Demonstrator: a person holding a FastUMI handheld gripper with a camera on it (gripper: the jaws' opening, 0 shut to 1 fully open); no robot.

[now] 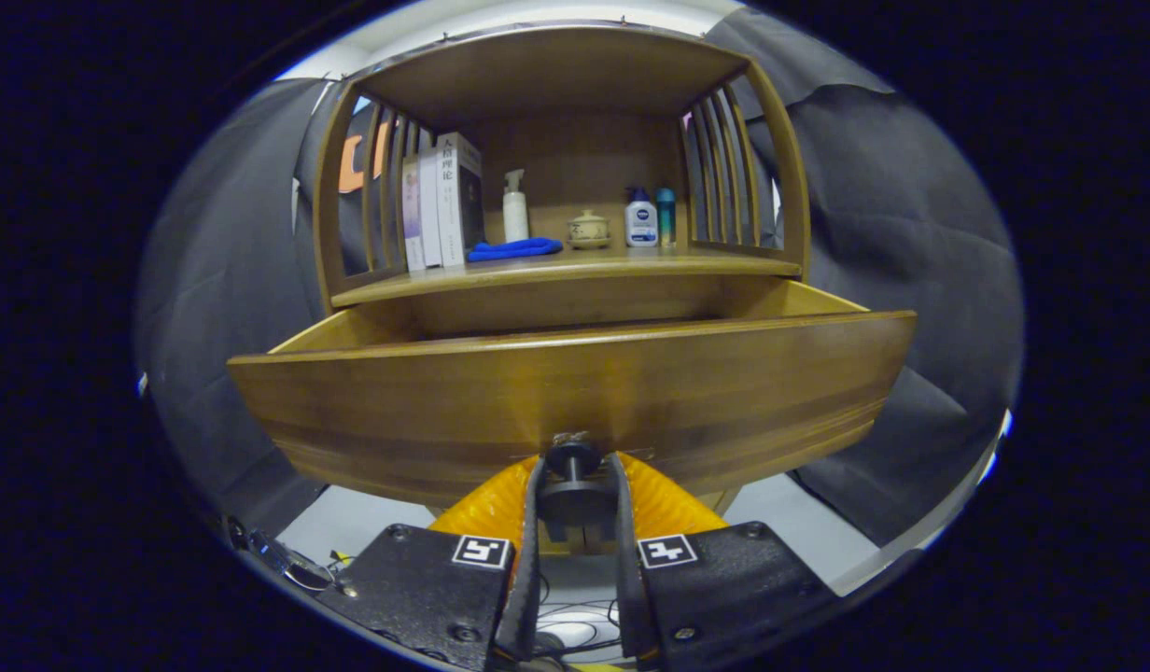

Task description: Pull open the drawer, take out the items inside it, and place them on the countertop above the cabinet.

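Gripper view | claw [575,485] clamps knob [573,459] | drawer [575,392] out, contents hidden

The drawer [575,392] is pulled out below the countertop [566,269]. On the countertop, books [442,201] are stood leftmost; a cloth [514,249], pump bottle [515,207], lidded pot [588,229] and two bottles [651,217] are ranged rightward. The knob [573,459] is clasped between the gripper [575,490] fingers.

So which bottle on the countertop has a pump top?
The tall white bottle beside the books; the two bottles at the right have plain caps.
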